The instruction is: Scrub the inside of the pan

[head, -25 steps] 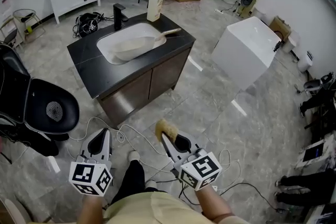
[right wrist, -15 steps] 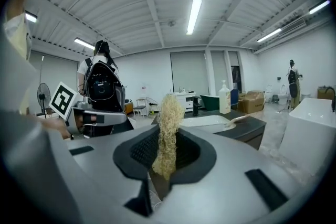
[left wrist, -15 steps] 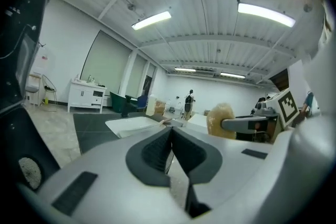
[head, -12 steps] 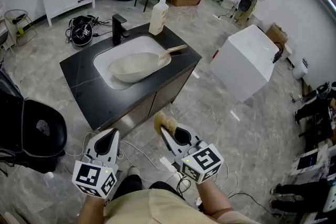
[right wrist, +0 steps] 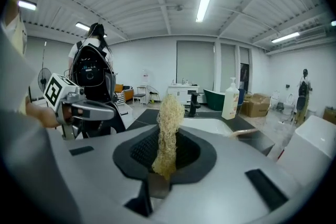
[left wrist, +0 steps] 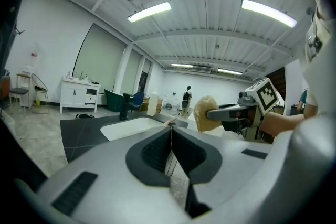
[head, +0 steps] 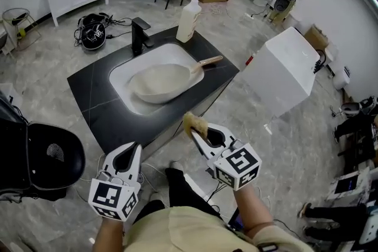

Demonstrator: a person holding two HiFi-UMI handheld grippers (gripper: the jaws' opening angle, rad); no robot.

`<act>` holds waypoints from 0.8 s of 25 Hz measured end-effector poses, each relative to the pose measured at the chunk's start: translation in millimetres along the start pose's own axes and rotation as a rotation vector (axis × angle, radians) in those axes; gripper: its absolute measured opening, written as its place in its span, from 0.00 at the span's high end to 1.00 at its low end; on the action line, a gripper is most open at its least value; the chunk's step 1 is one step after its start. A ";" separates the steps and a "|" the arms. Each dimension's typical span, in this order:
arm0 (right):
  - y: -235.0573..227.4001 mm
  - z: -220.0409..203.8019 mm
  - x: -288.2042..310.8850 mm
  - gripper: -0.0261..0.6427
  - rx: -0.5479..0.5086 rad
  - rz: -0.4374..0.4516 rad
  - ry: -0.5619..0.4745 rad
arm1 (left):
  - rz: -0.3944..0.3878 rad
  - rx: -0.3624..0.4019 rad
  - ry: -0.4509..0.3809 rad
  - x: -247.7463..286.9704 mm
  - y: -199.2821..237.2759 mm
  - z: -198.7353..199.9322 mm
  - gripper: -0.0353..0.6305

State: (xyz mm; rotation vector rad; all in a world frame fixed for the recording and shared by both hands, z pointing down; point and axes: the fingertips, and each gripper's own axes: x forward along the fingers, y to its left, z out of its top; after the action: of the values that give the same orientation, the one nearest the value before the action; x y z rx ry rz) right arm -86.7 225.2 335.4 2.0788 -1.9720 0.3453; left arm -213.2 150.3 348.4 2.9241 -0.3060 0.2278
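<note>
Black counter (head: 94, 104), pan (head: 158, 83) in its sink (head: 122, 69), ahead of right gripper (head: 195, 133) grasping scrubber (head: 191, 122), left gripper (head: 134, 149) clenched empty.

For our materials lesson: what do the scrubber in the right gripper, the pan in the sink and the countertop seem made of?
The scrubber looks like loofah or plant fibre: matte, straw-yellow, tangled stringy weave. The pan is pale beige and matte, perhaps coated metal or ceramic. Its handle looks wooden, tan. The countertop is dark smooth stone or stone-look slab with thin pale veins.
</note>
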 end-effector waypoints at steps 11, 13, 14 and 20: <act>-124.8 38.3 121.5 0.87 -0.223 0.099 0.094 | 0.190 -0.068 -0.019 97.3 88.8 10.1 0.93; -153.3 38.5 146.2 0.87 -0.238 0.138 0.132 | 0.212 -0.089 0.000 125.9 100.3 11.8 0.93; -165.9 38.0 157.4 0.87 -0.245 0.162 0.147 | 0.219 -0.093 0.012 139.9 105.4 11.2 0.93; -224.9 24.7 224.1 0.87 -0.309 0.286 0.254 | 0.308 -0.151 0.060 208.3 142.2 3.9 0.93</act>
State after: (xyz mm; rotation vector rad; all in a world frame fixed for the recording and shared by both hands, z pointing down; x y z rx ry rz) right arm 149.8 17.5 384.1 1.4924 -2.0180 0.3171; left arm -42.4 -26.4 405.1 2.7045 -0.7305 0.3207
